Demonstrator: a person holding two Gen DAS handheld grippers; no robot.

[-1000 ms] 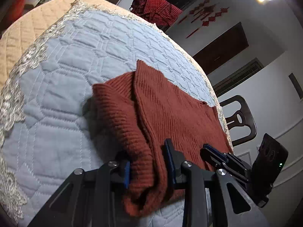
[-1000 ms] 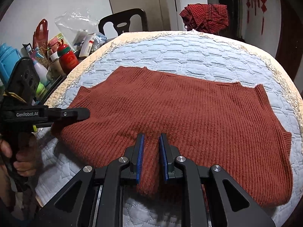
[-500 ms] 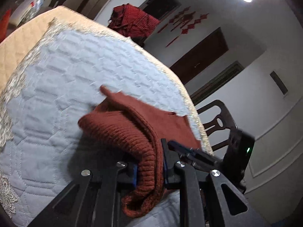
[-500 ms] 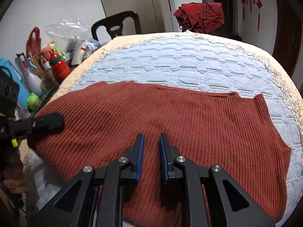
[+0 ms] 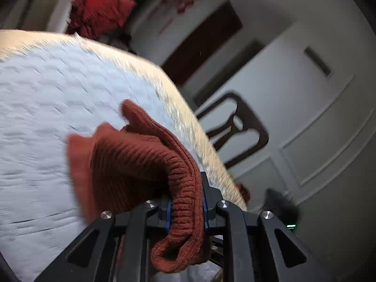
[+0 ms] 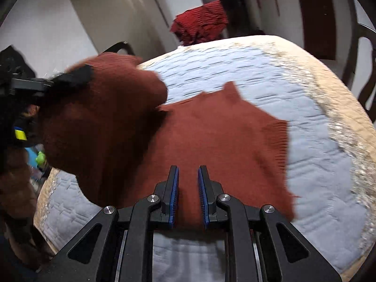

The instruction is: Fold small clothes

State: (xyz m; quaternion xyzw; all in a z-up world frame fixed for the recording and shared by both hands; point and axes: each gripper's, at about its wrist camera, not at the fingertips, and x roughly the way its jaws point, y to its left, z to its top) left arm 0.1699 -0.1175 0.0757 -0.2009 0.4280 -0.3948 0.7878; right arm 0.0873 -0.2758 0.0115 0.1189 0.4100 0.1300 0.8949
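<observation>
A rust-red ribbed knit sweater (image 6: 211, 136) lies on the quilted blue table cover (image 6: 317, 164). My left gripper (image 5: 185, 202) is shut on a bunched edge of the sweater (image 5: 131, 164) and holds it raised above the cover. In the right wrist view the left gripper (image 6: 77, 75) holds the sweater's left side lifted and curling over toward the right. My right gripper (image 6: 188, 181) is shut on the sweater's near edge, with cloth between its blue pads (image 6: 175, 195).
A red checked garment (image 6: 202, 23) hangs over a chair beyond the table's far edge. A dark wooden chair (image 5: 237, 129) stands beside the table on the right. Bottles and clutter (image 6: 40, 159) sit off the table's left side.
My left gripper has lifted its side of the sweater off the cover and swung it up and toward the right. My right gripper stays on the near edge, its view turned left.
</observation>
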